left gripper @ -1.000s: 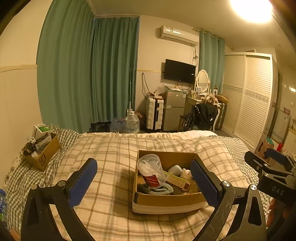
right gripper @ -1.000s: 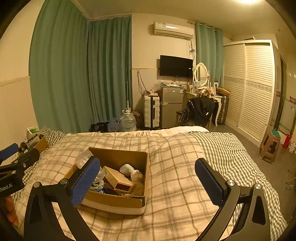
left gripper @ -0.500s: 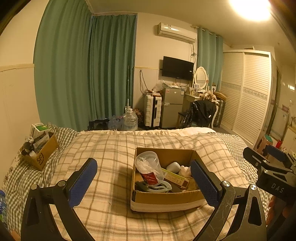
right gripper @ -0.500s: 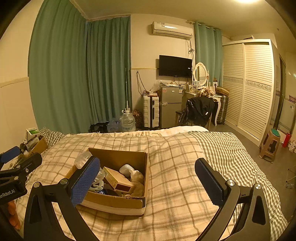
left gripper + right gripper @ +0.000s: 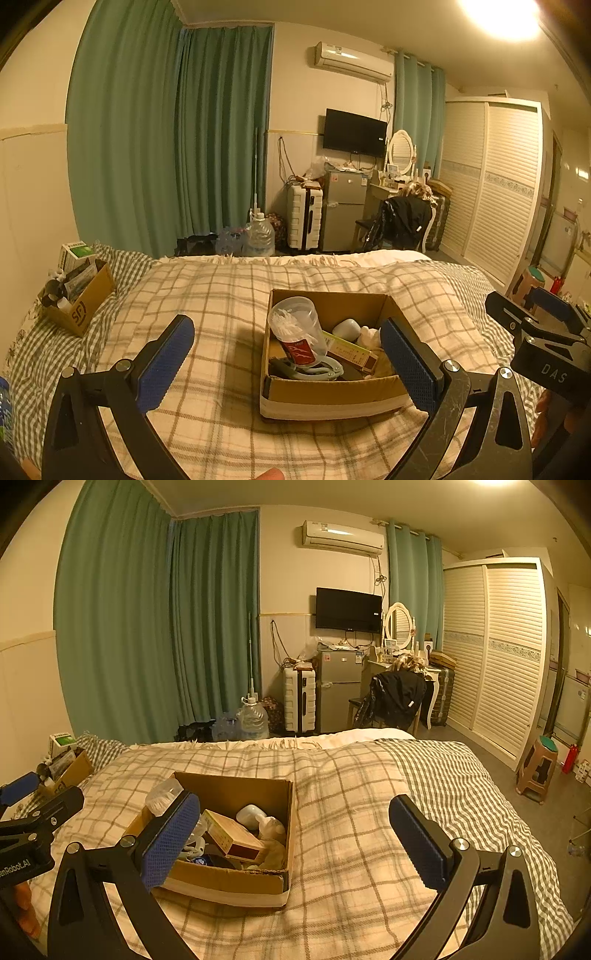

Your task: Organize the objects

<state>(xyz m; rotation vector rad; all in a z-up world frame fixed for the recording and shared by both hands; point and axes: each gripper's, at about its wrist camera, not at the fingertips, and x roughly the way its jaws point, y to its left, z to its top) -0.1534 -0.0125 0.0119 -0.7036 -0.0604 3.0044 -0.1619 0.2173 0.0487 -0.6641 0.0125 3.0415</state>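
Tools [image 5: 288, 363] spread; cluttered, seemingly full box [image 5: 332, 397]

We note both wrist views look along the bed [image 5: 229, 295] toward its far edge, sharing the cardboard box [image 5: 332, 395] [image 5: 229, 882].

Your pads [image 5: 166, 363] are blue on black arms. Between your left jaws sits a brown box [image 5: 332, 395] with a white base band, on a cream blanket [image 5: 221, 295] checked in brown. Beyond your right jaws, the sheet [image 5: 461, 775] is grey-and-white gingham; the curtains [image 5: 147, 627] are green.
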